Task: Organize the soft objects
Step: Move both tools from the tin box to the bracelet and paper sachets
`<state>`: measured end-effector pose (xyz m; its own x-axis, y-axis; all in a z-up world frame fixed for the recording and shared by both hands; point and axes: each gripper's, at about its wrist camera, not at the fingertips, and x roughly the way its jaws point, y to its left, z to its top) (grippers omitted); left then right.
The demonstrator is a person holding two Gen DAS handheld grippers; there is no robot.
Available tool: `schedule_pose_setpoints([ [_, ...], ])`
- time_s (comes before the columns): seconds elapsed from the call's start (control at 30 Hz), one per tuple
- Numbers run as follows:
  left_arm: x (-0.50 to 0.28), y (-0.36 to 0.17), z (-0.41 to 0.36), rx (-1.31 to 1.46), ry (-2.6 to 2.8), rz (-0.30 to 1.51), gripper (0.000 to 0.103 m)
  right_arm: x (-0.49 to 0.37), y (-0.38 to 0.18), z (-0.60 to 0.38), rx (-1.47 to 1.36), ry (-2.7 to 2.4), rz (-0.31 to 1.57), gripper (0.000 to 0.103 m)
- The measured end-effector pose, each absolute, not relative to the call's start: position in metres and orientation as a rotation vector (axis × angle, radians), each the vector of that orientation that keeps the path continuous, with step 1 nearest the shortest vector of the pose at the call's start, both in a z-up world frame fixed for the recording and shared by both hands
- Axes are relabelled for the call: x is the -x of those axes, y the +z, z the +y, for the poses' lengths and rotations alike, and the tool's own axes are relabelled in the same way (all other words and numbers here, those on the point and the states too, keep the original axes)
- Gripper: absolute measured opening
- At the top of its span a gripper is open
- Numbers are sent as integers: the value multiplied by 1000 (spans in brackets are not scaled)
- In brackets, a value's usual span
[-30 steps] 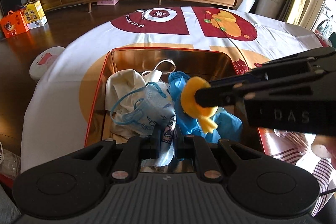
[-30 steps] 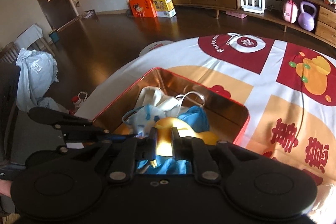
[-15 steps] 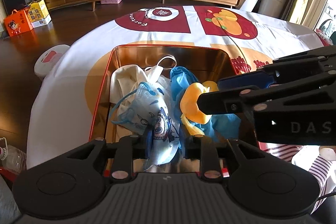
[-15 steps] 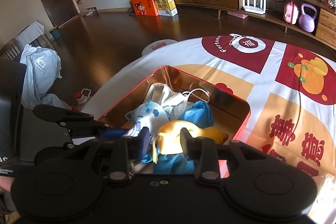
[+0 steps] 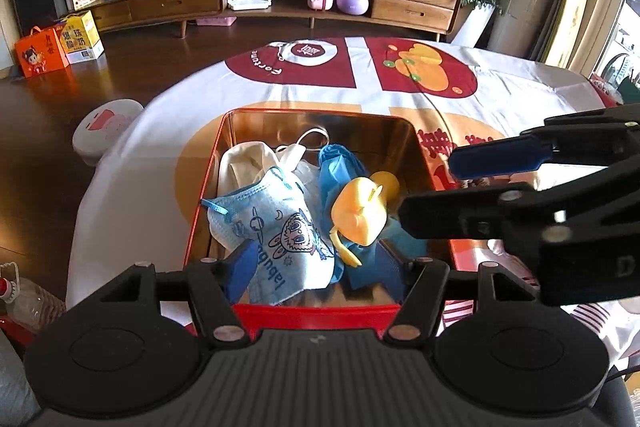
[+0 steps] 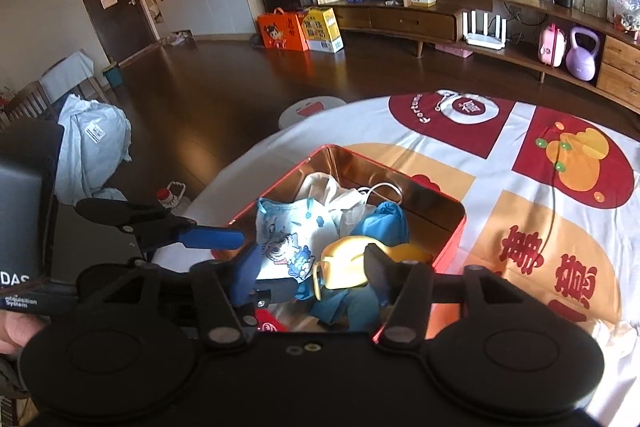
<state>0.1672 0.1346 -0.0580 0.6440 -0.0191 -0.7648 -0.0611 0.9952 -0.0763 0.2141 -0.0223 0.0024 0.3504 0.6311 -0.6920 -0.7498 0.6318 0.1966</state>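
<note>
1. While both jaw pairs stand apart, my left gripper (image 5: 320, 267) and right gripper (image 6: 314, 275) hover empty over the tin's (image 5: 434, 187) near edge.
2. "labubu" reads on the blue printed mask (image 5: 280, 231), lying in the tin beside the yellow soft toy (image 5: 360, 215) and blue cloth (image 5: 340, 163).
3. "Fortune" shows on the tablecloth (image 5: 256, 61), which lies bare beyond the tin's far edge.

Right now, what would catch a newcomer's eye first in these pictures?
Probably the red tin with its shiny gold inside, near the table's edge, heaped with soft things. A blue cartoon-print face mask lies at the front beside a bright yellow soft toy. Both tools, left and right, hover open over it, above the red-and-orange festive tablecloth.
</note>
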Motion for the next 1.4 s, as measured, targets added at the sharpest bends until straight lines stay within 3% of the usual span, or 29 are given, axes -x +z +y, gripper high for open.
schedule_pose_setpoints([
  [0.33,-141,-34,123,92,12,806,81,-191,26,-66,120,877,749,80],
  [0.77,-117,-15,101,117,0,744,86,-168,34,-138,84,789,713,102],
  [0.9,-114,-12,90,131,-15,723,90,-164,30,-158,77,751,715,103],
  [1.0,-115,-11,79,127,-27,710,100,-162,26,-173,67,730,721,103],
  [1.4,-132,-26,29,94,-83,729,101,-154,-7,-213,90,674,774,103],
])
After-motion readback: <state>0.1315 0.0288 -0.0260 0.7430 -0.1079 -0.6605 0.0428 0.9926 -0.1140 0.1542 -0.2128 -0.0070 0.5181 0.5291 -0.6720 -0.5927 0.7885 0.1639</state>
